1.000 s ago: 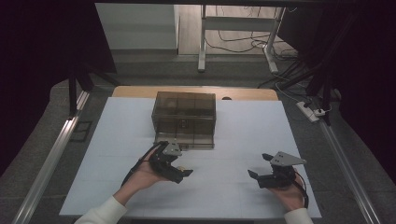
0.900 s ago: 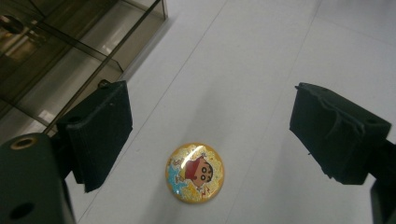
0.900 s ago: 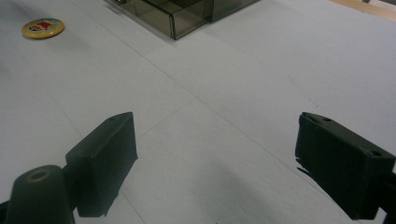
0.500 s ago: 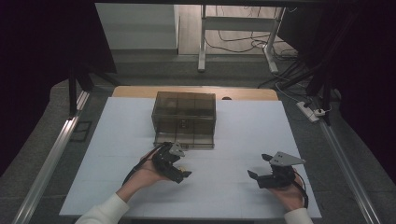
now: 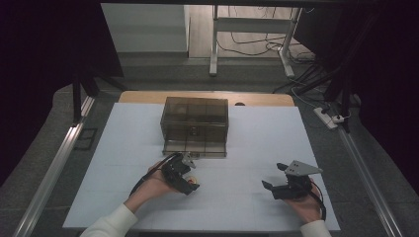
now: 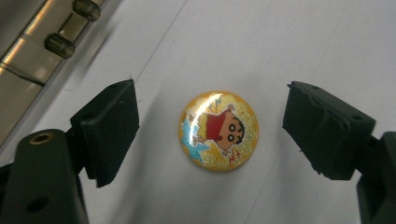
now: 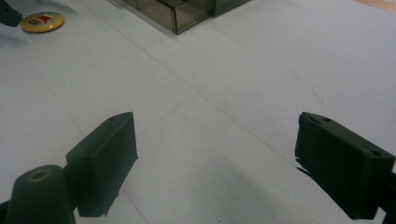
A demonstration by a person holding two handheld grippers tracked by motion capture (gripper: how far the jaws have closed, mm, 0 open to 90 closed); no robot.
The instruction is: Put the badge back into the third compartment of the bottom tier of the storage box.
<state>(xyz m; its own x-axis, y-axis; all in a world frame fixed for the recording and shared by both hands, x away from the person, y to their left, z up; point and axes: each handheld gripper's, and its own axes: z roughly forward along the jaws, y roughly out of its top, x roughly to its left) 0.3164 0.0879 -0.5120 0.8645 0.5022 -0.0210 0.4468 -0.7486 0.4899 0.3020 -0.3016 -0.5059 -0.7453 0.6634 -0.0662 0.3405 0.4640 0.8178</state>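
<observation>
A round yellow badge with a cartoon figure in red lies flat on the white table top. My left gripper points down over it, one black jaw on each side. The jaws have just been closing, and a gap still shows between each pad and the badge. In the high view the left gripper sits just in front of a smoky see-through box. My right gripper rests at the front right, open with nothing between its jaws. The right gripper view has the badge at its far left.
The box stands mid-table with its front flap down on the sheet. A wooden table edge runs behind the white sheet. Metal rails flank the table. A power strip lies on the floor at the right.
The left hand and its gripper have sunk a little toward the table in front of the box. The right hand has kept still.
</observation>
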